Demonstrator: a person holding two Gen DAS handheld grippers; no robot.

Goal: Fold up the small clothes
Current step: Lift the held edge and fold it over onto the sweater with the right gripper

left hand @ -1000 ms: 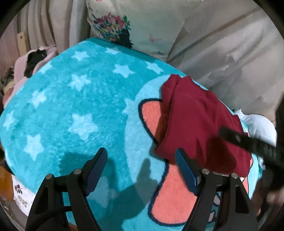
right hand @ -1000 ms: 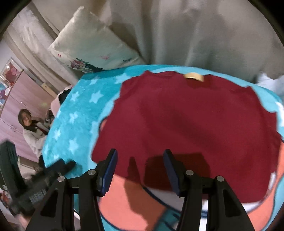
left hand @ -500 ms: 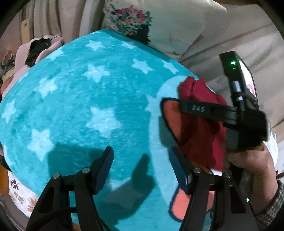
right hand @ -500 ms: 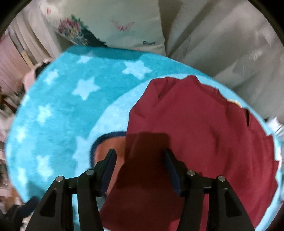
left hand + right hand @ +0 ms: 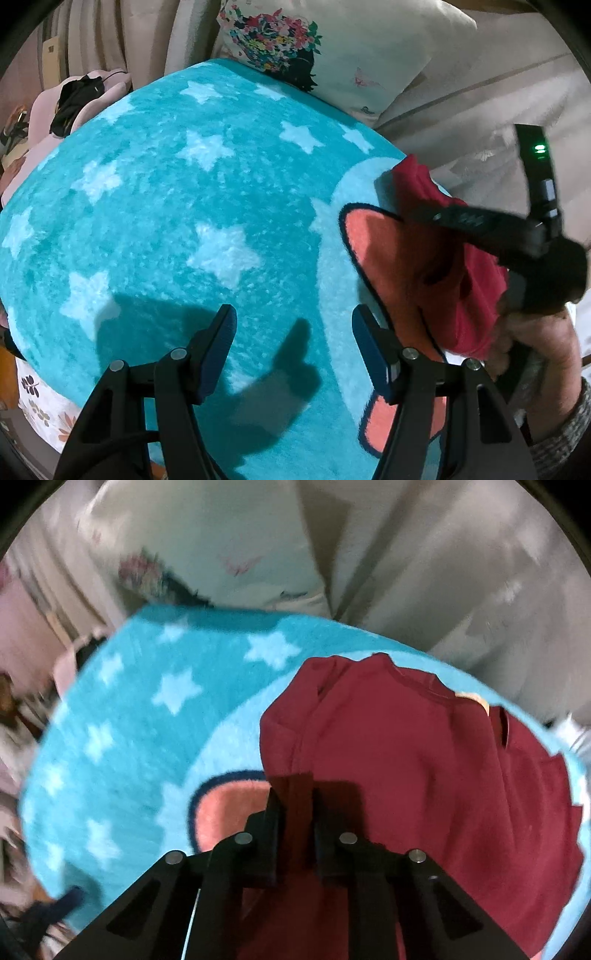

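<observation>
a: where is the dark red knit top?

b: on the fluffy turquoise star-patterned blanket, partly over its coral patch. the right gripper is closing its jaws, a fold of the top's edge between them.

a: and the left gripper?

b: fingers apart over bare blanket, holding nothing. a floral pillow lies behind.

The right wrist view is motion-blurred; the floral pillow print and the clutter at the far left edge cannot be resolved. The right gripper covers the near edge of the red garment, a strip of which lies between the closing jaws. In the left wrist view, this gripper and a hand hide most of the garment, and the teal blanket is cut off at the near edge.
</observation>
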